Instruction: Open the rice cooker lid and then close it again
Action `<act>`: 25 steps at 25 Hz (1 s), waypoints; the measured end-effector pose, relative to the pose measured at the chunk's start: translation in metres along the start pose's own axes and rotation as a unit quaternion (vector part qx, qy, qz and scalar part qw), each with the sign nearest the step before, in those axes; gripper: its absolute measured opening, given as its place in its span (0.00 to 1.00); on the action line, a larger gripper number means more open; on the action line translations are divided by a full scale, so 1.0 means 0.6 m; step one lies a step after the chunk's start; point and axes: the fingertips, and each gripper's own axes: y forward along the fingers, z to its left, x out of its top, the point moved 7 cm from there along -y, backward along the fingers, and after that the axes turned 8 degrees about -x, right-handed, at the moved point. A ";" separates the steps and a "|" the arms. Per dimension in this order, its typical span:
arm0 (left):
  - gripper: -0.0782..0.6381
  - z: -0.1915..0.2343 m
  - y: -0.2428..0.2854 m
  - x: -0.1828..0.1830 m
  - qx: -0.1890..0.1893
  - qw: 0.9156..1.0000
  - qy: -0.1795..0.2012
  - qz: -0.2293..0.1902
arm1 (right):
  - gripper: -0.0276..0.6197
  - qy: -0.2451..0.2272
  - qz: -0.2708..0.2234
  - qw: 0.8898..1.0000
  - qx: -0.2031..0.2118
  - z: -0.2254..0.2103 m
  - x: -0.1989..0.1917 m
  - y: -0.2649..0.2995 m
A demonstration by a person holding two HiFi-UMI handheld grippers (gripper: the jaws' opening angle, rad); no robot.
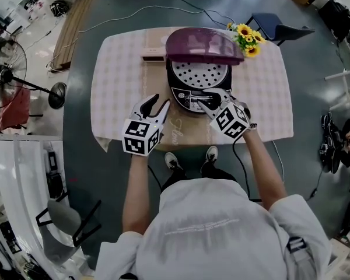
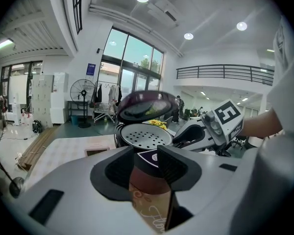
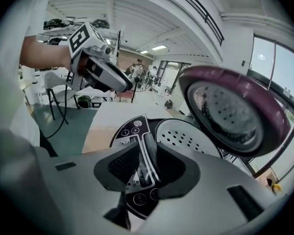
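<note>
Lid (image 1: 203, 45) stands raised on the cooker (image 1: 189, 92), mid-table (image 1: 119, 69).
Right gripper (image 1: 203, 101) over the front panel and left gripper (image 1: 161, 105) just beside the cooker: jaws apart, nothing held. I judge the lid rigid, hinged, glossy, likely slippery; take it at the front rim.

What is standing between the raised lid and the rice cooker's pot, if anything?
Nothing visible lies on the perforated inner plate under the lid. The right gripper sits at the front control panel, close to where the lid's front edge would land.
</note>
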 end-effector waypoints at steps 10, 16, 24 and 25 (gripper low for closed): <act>0.34 -0.004 0.003 0.030 0.000 1.000 0.018 -0.004 | 0.26 0.058 -0.013 0.998 0.005 -0.008 0.003 -0.002; 0.34 -0.008 0.013 0.063 -0.002 0.999 0.041 -0.013 | 0.27 0.088 -0.029 0.996 -0.008 -0.017 0.001 -0.006; 0.34 0.005 0.004 0.128 0.013 0.996 0.080 -0.044 | 0.28 0.180 -0.114 0.967 -0.139 -0.142 0.026 -0.110; 0.34 0.007 0.001 0.138 0.016 0.995 0.084 -0.050 | 0.27 0.188 -0.124 0.962 -0.152 -0.156 0.031 -0.126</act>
